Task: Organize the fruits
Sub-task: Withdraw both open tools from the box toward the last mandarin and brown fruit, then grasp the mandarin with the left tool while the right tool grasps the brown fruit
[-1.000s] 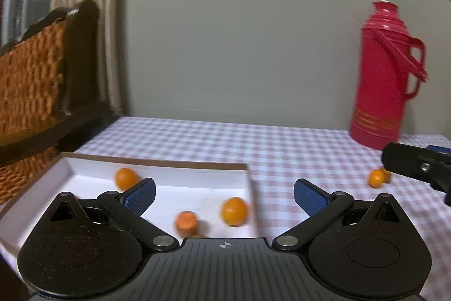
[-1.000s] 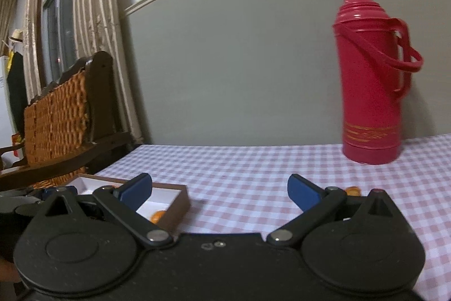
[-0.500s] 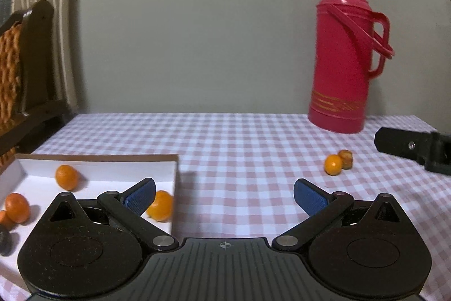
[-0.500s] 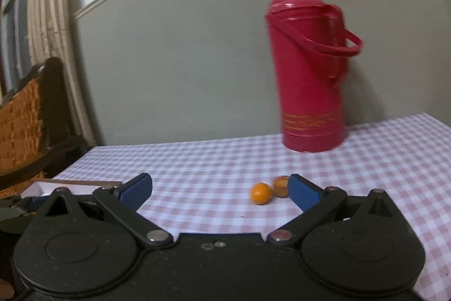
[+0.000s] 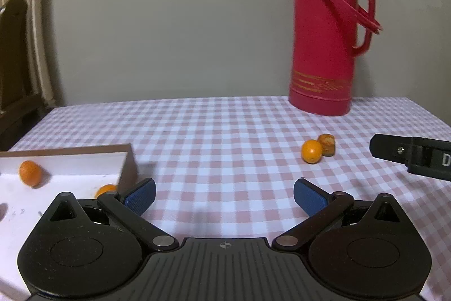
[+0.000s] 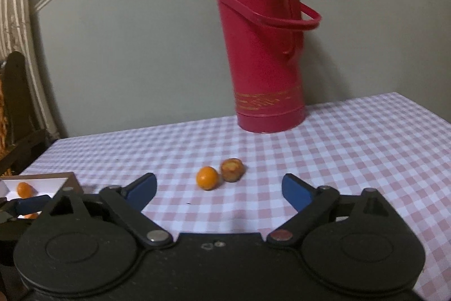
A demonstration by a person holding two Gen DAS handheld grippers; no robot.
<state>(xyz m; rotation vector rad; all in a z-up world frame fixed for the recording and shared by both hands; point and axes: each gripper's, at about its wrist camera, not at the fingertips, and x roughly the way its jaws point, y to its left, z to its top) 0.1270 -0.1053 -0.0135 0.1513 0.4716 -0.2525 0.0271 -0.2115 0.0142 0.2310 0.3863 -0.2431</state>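
I saw a bright orange fruit point(image 6: 207, 177) touching a browner, blemished fruit point(image 6: 231, 169) on the checked cloth; two more orange fruits point(image 5: 30, 173) lay inside the white tray point(image 5: 70, 169), well apart

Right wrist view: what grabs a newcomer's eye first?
The tall red thermos standing at the back of the pink checked tablecloth, against the grey wall. Next, the bright orange fruit and the browner fruit side by side on the cloth ahead of the right gripper, whose jaws are closing with nothing between them.
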